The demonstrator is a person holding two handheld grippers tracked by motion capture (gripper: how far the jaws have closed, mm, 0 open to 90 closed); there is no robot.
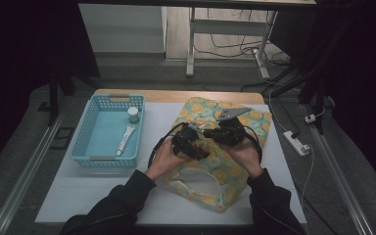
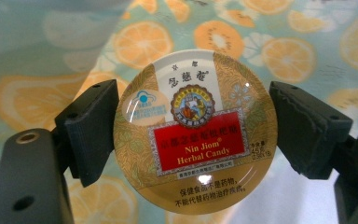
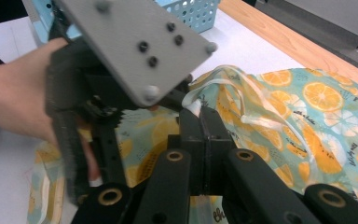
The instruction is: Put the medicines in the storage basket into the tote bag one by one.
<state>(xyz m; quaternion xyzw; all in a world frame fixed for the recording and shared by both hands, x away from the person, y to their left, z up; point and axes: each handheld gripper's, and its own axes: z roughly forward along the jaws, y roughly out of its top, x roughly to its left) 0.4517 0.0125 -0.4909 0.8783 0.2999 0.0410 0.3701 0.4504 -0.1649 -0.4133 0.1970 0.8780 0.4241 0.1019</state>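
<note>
Jaws of the left gripper [image 2: 193,135] clamp the round Nin Jiom herbal candy tin [image 2: 195,131] by its opposite edges, label up, directly over the orange-print fabric bag [image 2: 307,42]. Beside it, the right gripper [image 3: 200,123] is shut on the bag's white handle strap [image 3: 242,88], lifting the mouth, so the tin should go down into the opening just below.
</note>
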